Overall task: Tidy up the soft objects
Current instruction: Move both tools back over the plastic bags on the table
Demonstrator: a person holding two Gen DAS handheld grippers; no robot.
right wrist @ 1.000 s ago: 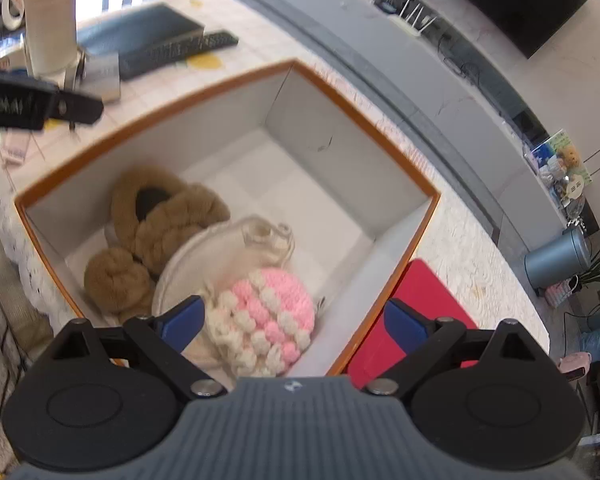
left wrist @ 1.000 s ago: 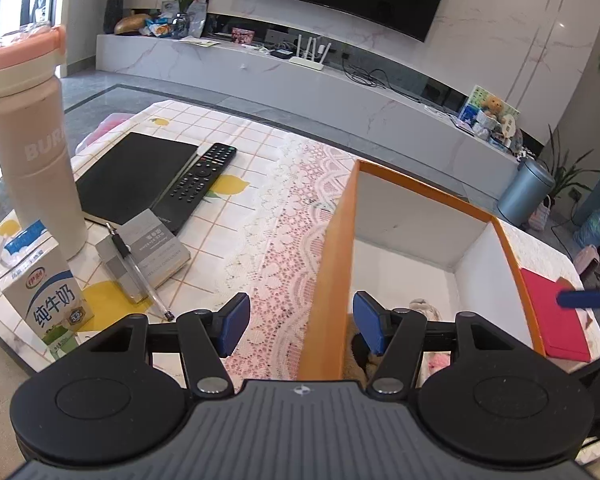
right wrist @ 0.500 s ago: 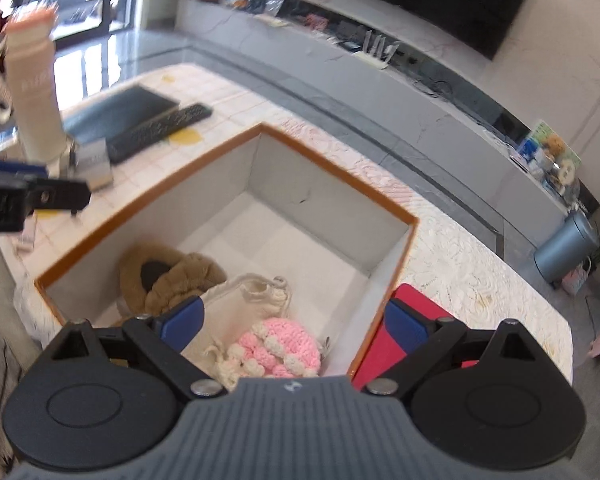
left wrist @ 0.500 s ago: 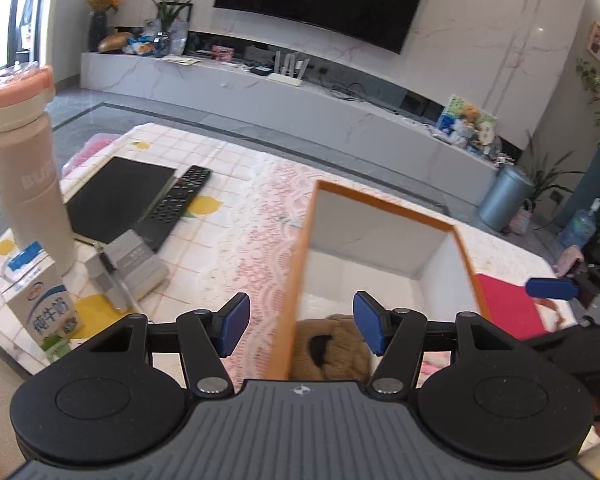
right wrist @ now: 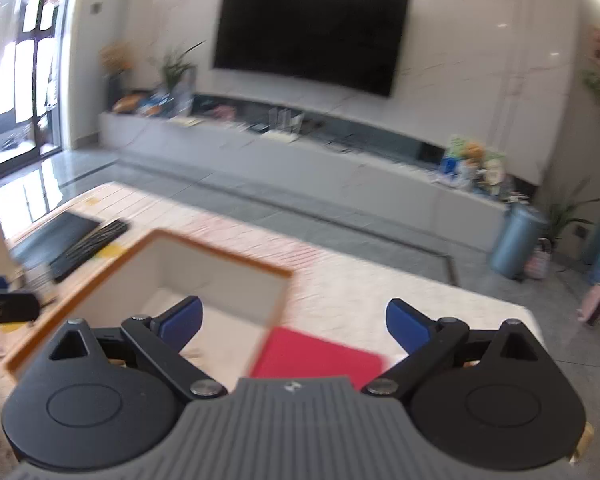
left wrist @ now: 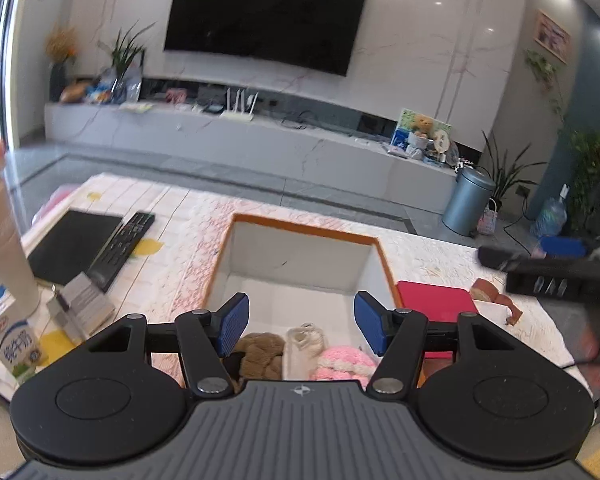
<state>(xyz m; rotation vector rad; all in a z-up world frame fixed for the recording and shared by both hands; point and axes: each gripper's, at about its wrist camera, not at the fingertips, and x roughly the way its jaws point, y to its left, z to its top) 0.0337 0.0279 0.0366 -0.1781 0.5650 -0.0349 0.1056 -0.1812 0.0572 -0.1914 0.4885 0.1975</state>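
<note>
Marble walls and a big dark television [left wrist: 266, 16] fill the far side of the living room, with a long grey media bench [left wrist: 236, 142] running under the screen. Nearer, the worktop [left wrist: 432, 260] wears a pale lace-patterned cloth.

Both claws hang above it with their jaws apart and nothing between the blue pads. The left claw [left wrist: 300, 324] stands fairly wide; the right claw [right wrist: 294, 320] is spread wider still, though its view is smeared with blur.

Straight ahead of and below the left claw sits an open box [left wrist: 306, 232] with an orange rim and white inner walls. The soft things lie together on its floor at the near end, right under the left claw's fingertips: a brown fuzzy item [left wrist: 260, 354] toward its left pad, a cream cloth pouch [left wrist: 304, 344] in the middle, and a pink and white knitted piece [left wrist: 344, 362] toward its right pad. They touch one another.

Just right of the box, a red flat pad [left wrist: 436, 306] lies on the cloth; from the right claw it shows directly ahead, between the jaws. Well off to the left of the left claw lie a black remote [left wrist: 122, 246] beside a black flat slab [left wrist: 72, 250], a tall beige bottle [left wrist: 4, 236] and a milk carton [left wrist: 14, 344]. The right claw shows at the left claw's far right, level with the box's far rim, with part of a hand [left wrist: 598, 350] behind it.
</note>
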